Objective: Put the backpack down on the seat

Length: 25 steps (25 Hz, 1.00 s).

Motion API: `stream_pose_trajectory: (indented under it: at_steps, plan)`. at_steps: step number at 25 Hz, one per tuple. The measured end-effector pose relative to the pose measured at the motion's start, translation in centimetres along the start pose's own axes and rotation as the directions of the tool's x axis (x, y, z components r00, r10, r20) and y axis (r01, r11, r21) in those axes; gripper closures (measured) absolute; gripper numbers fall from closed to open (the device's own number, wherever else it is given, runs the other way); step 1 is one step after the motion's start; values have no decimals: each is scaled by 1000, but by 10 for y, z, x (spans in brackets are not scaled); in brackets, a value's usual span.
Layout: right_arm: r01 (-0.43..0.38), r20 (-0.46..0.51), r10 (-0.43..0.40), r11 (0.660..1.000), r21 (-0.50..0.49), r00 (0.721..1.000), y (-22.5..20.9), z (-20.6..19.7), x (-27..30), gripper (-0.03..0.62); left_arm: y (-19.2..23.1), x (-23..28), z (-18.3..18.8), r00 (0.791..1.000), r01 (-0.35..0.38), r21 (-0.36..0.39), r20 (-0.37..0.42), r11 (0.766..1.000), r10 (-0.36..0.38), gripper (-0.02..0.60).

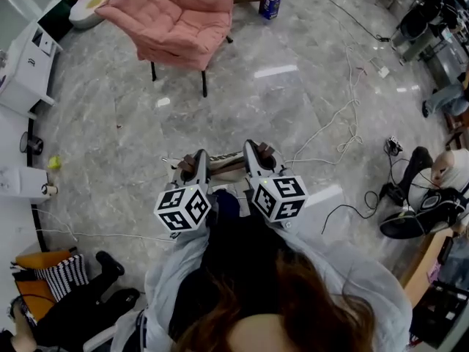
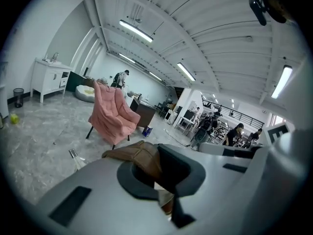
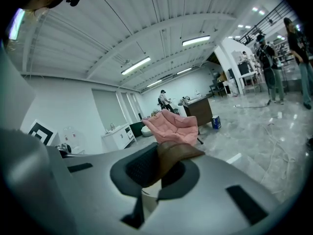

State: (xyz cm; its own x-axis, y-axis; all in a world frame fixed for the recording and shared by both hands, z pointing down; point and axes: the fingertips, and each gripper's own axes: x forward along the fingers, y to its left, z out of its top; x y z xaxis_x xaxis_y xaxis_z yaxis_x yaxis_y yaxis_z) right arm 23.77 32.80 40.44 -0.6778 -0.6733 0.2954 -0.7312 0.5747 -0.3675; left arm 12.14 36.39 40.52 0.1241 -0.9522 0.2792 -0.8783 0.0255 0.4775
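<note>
Backpack (image 1: 226,166) at centre frame, gripped from two sides.
One backpack sits between two grippers: the left gripper (image 1: 195,160) and the right gripper (image 1: 256,152) are each clamped tight on its brown fabric. One pink armchair (image 1: 176,20) stands well apart, upper left.

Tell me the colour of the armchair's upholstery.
Pink. The armchair shows best in the head view, standing on the grey floor.
</note>
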Motion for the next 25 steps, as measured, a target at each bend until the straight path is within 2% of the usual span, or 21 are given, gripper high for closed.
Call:
stream_pose_trajectory:
  at_steps: [8, 13, 21, 25]
  plan:
    - [-17, -31, 18, 999, 39, 999, -2, 24, 83, 585, 45, 63, 54, 1000, 2, -23, 13, 1000, -1, 568]
    - [-14, -28, 15, 999, 29, 999, 1, 38, 129, 585, 72, 94, 80, 1000, 3, -24, 5, 1000, -3, 568]
    - [-2, -7, 2, 1000, 10, 1000, 6, 51, 185, 586, 111, 129, 100, 1000, 15, -43, -19, 999, -16, 568]
    - [-9, -46, 12, 999, 49, 999, 6, 46, 195, 585, 121, 133, 101, 1000, 8, -72, -24, 997, -9, 568]
